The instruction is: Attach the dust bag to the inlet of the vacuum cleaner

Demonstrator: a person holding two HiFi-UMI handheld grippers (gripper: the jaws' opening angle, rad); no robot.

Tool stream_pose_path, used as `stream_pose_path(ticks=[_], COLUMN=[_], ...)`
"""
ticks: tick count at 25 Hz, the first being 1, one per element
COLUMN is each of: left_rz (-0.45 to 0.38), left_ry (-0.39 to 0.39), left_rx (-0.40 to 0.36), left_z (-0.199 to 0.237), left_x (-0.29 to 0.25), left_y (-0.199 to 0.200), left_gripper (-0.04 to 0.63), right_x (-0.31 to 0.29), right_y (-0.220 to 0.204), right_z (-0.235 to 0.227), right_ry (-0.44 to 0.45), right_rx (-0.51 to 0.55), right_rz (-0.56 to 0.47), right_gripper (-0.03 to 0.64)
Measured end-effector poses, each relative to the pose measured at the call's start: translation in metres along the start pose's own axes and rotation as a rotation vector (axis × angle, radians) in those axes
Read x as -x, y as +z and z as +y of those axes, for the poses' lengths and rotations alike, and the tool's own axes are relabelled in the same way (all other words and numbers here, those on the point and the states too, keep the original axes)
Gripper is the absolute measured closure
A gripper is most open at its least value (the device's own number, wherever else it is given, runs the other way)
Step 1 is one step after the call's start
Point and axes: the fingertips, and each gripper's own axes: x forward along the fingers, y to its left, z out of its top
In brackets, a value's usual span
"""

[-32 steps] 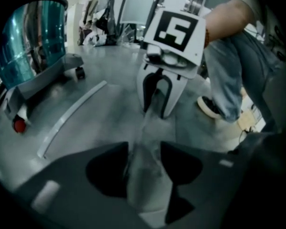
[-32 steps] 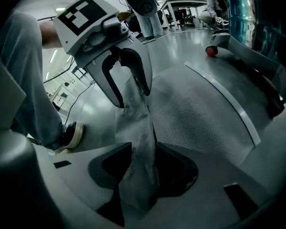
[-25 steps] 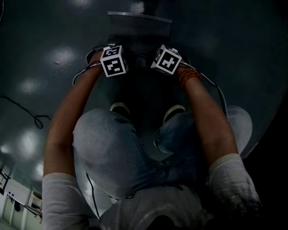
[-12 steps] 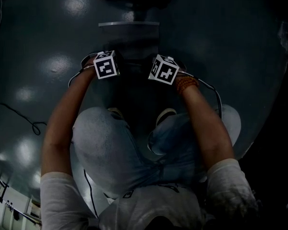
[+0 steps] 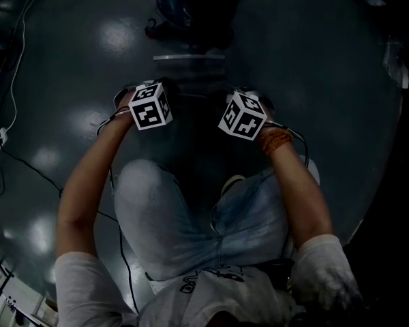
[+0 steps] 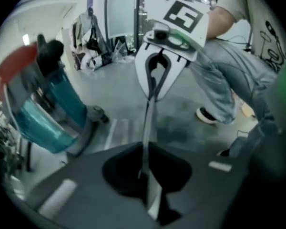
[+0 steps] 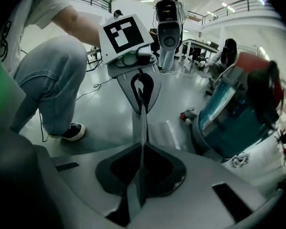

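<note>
We hold the dust bag (image 7: 139, 125) stretched edge-on between the two tools. The left gripper (image 6: 145, 173) has just been closing its jaws, and they are now pinched narrow on one end of the thin sheet. The right gripper (image 7: 142, 173) is clamped just as narrowly on the opposite end, so each tool faces the other along the bag. Both point steeply down, above the floor (image 5: 313, 80).

The vacuum cleaner (image 6: 45, 106), with its teal see-through body and red top, stands on the floor to the left of the left gripper and to the right of the right one. It is well apart from the bag, and we cannot make out its inlet.

Between the tools and the vacuum lies a pale strip (image 5: 189, 58) on the floor. On our near side, a bent knee (image 5: 157, 203) and a shoe (image 7: 71, 131) sit close under the bag. A cable (image 5: 13, 94) trails far out to the left of the left gripper. A camera on a stand (image 7: 168, 30) rises behind the left gripper.
</note>
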Motion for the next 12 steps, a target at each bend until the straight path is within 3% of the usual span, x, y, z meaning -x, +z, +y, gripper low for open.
stream_pose_path(ticks=[6,12], left_rz=[-0.006,0.009], left_ry=[0.184,0.267], left_rx=[-0.077,-0.106], left_z=[0.060,0.091], left_x=[0.086,0.133], left_y=[0.063,0.105], left_gripper=[0.572,0.575], right_x=[0.086,0.138], right_y=[0.046,0.069], right_z=[-0.064,-0.095], right_ry=[-0.205,-0.338], right_rx=[0.063,0.080], right_rz=[-0.081,-0.107], right_gripper=[0.588,0.588])
